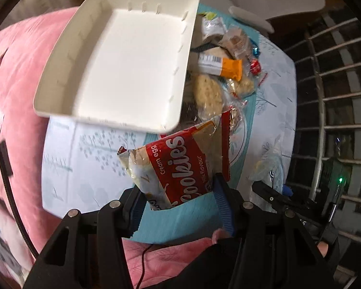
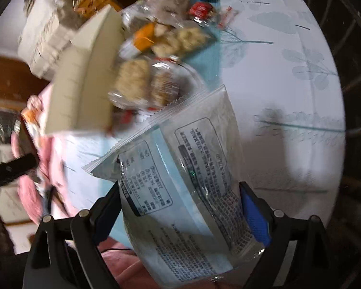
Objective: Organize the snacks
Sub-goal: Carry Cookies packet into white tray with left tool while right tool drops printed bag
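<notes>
Snacks (image 1: 219, 72) mostly lie heaped on the table beside the empty white tray (image 1: 122, 72); left gripper (image 1: 178, 200) clamps the cookies packet (image 1: 180, 166); right gripper (image 2: 180, 207) grips a clear printed packet (image 2: 185, 178); nothing sorted yet.

I see a red-and-white cookie packet (image 1: 180, 166) | a plain white tray (image 1: 122, 57) | an orange-ended bar (image 1: 222, 66) | a pale surface (image 1: 89, 168) with teal leaf print | a pink cushion (image 1: 19, 72) | a clear-and-white packet (image 2: 192, 168) with black print | blue gripper pads (image 2: 255, 216).
</notes>
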Action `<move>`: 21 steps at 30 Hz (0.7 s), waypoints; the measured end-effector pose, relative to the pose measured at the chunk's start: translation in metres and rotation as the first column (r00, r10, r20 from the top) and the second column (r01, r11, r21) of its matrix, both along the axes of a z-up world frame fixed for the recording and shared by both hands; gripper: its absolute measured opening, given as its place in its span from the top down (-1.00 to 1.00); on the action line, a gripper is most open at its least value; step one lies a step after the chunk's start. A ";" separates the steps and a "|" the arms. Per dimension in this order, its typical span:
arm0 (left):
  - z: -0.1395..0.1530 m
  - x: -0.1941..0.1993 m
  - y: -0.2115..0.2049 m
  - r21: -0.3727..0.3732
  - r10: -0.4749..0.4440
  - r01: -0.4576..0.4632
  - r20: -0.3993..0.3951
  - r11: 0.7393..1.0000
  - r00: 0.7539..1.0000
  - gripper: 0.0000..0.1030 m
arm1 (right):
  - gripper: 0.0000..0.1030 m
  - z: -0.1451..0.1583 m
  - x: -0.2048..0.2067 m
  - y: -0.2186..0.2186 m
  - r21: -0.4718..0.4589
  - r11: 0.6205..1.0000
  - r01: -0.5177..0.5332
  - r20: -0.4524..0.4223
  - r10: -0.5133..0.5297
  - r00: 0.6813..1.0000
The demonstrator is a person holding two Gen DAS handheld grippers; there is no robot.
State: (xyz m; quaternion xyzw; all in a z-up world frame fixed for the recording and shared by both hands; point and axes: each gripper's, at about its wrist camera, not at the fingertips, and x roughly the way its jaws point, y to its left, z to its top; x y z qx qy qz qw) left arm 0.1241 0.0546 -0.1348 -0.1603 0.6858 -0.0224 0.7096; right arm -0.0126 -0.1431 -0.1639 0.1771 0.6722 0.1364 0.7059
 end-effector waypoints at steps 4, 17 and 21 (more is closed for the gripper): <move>0.010 0.009 0.019 -0.015 -0.089 0.090 0.050 0.996 0.995 -0.01 | -0.77 0.020 0.001 0.033 0.059 0.996 0.064 0.029 -0.066 0.997; 0.033 0.041 0.106 0.019 -0.258 0.262 0.253 0.965 0.932 -0.01 | -0.78 0.086 0.031 0.140 0.223 0.962 0.155 0.267 -0.213 0.940; 0.029 0.056 0.137 0.034 -0.257 0.257 0.260 0.966 0.931 -0.01 | -0.79 0.092 0.038 0.166 0.243 0.958 0.149 0.318 -0.224 0.921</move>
